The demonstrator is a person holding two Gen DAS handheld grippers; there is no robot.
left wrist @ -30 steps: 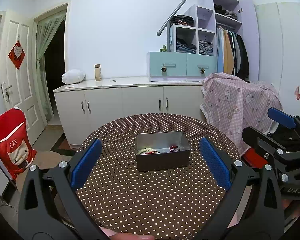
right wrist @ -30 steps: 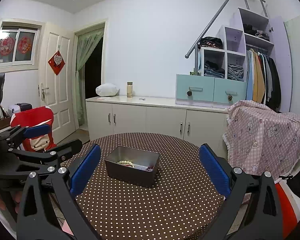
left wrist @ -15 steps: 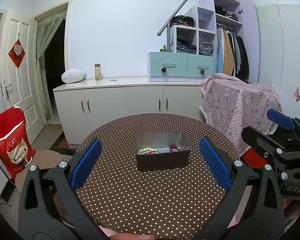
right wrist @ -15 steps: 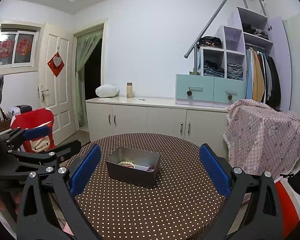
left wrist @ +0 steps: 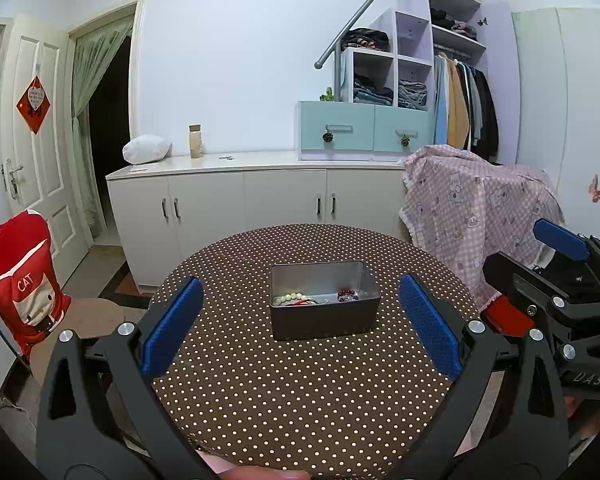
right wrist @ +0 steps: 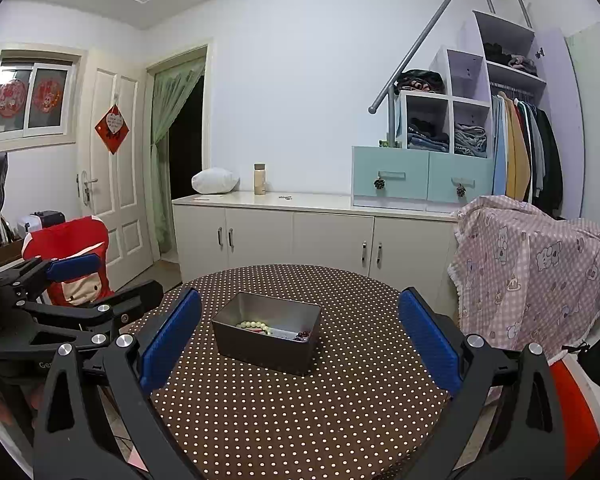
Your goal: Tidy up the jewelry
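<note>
A grey metal tin (left wrist: 324, 322) (right wrist: 260, 346) stands in the middle of a round table with a brown polka-dot cloth (left wrist: 300, 400) (right wrist: 300, 420). Inside lie a pale bead bracelet (left wrist: 288, 298) (right wrist: 252, 325), a red piece (left wrist: 304, 302) and a dark red bead bracelet (left wrist: 348, 294) (right wrist: 304, 335). My left gripper (left wrist: 300, 324) is open, held above the near part of the table, well short of the tin. My right gripper (right wrist: 298, 336) is open too, at the table's right side; it shows in the left wrist view (left wrist: 560, 280). Nothing is between either pair of fingers.
White cabinets (left wrist: 260, 200) run along the back wall with a bottle (left wrist: 195, 141) and a white bag (left wrist: 146, 149) on top. A pink-checked cloth covers furniture (left wrist: 480, 208) at the right. A red cat bag (left wrist: 20, 280) hangs at the left.
Both grippers have stayed open and almost still; the views shift only slightly. The tin and its contents have not moved.
</note>
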